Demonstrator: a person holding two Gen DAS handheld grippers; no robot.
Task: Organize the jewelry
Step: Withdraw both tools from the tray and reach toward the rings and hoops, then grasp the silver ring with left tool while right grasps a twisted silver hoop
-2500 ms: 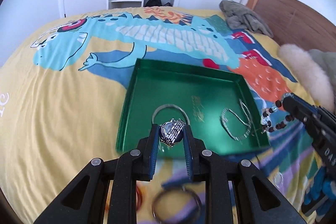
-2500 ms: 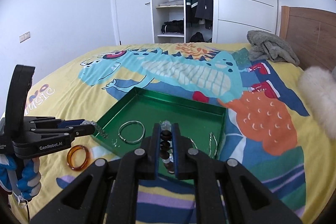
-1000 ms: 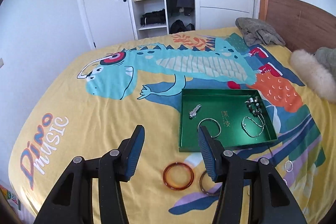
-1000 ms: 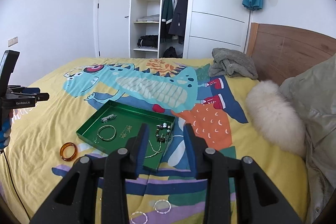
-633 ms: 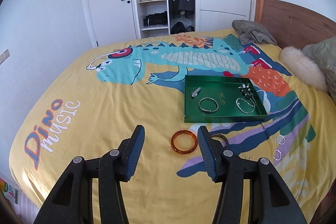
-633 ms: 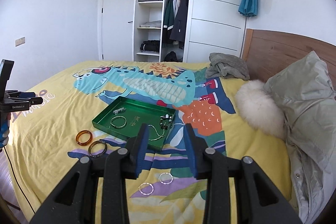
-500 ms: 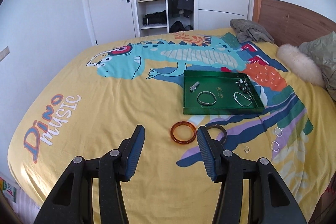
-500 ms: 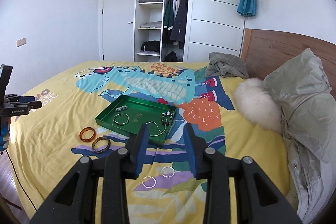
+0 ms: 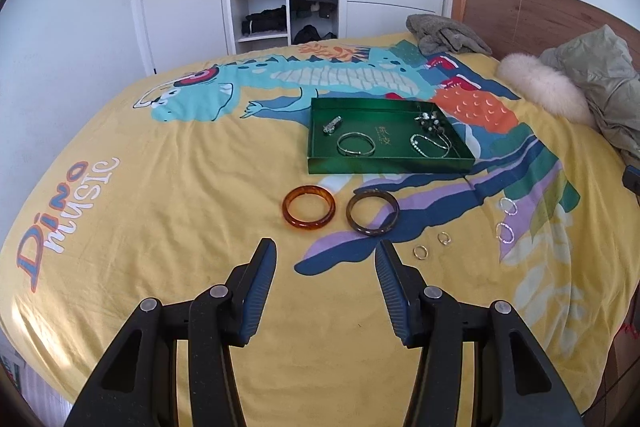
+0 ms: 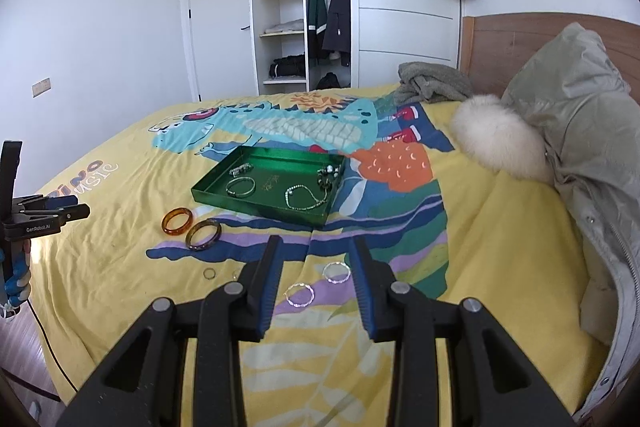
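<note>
Both tongs [image 9: 325,251] now farther from tray [image 9: 384,165].

Bedroom: bed [image 9: 168,163], open wardrobe [image 10: 304,15]

Green tray [image 9: 384,163] holding bracelets, amber bangle [image 9: 308,206] and dark bangle [image 9: 372,213] beside it

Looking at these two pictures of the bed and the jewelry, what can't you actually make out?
- Gold lettering on the green tray: too small to read, both views.
- Dark beaded cluster in the tray: too small to identify.
- One small ring, right view: partly behind the right gripper.
</note>
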